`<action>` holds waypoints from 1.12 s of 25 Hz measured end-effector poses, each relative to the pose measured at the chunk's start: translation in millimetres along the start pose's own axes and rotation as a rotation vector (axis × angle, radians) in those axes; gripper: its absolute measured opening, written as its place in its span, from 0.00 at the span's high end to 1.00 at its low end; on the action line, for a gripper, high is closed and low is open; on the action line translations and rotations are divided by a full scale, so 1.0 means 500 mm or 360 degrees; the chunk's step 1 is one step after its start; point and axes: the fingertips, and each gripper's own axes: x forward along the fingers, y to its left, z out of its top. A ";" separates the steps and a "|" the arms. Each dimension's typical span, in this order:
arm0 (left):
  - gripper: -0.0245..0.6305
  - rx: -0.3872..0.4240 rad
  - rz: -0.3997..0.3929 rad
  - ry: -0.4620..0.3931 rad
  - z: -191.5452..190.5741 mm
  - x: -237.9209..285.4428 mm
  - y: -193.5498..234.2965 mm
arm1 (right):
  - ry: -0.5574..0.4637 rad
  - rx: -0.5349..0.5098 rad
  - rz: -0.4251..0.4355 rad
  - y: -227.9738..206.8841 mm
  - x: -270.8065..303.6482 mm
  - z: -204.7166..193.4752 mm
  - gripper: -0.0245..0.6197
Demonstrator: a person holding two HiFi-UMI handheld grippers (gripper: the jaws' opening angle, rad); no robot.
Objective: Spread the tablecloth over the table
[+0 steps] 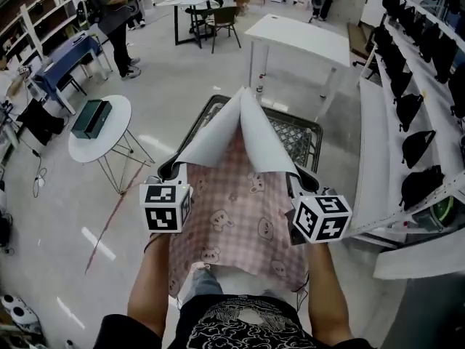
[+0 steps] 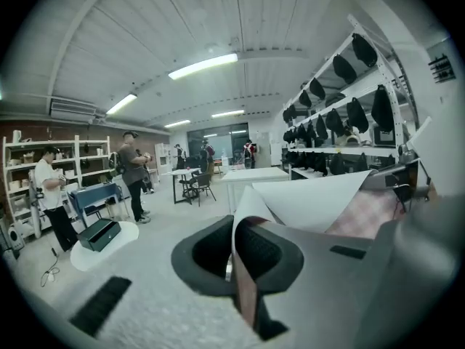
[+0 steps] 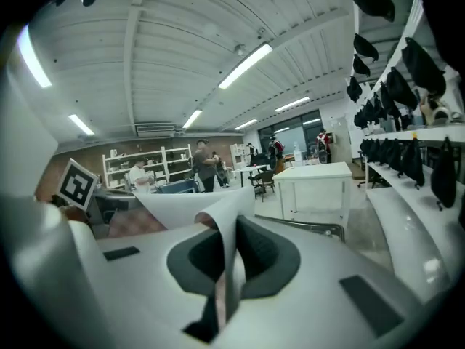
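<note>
The tablecloth (image 1: 232, 217), pink check with small bear prints and a white underside, hangs stretched between my two grippers above a dark wire-mesh table (image 1: 294, 140). Its far part curls upward in two white flaps. My left gripper (image 1: 168, 171) is shut on the left corner. My right gripper (image 1: 299, 179) is shut on the right corner. In the left gripper view the cloth edge (image 2: 320, 202) runs pinched between the closed jaws of the left gripper (image 2: 236, 257). The right gripper view shows the same: a fold of the tablecloth (image 3: 185, 209) is clamped in the right gripper (image 3: 229, 260).
A white rectangular table (image 1: 299, 38) stands beyond the mesh table. A round white table (image 1: 98, 151) with a green box (image 1: 91, 118) is at the left. White shelves with black bags (image 1: 418, 107) line the right side. A person (image 1: 112, 13) stands far left.
</note>
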 end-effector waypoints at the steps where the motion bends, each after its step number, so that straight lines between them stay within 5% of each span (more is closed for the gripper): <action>1: 0.95 0.0004 -0.0046 0.0007 0.004 0.027 0.014 | 0.0007 0.0012 -0.0051 -0.001 0.015 0.004 0.95; 7: 0.95 0.0070 -0.0340 0.0032 0.030 0.162 0.057 | 0.0035 0.0067 -0.0384 -0.016 0.069 0.018 0.95; 16: 0.95 0.0109 -0.0595 0.0060 0.030 0.269 0.097 | 0.0082 0.0051 -0.0709 -0.016 0.114 0.020 0.95; 28: 0.95 0.0114 -0.0691 0.0087 0.042 0.414 0.140 | 0.0190 -0.0085 -0.0904 -0.123 0.191 0.055 0.95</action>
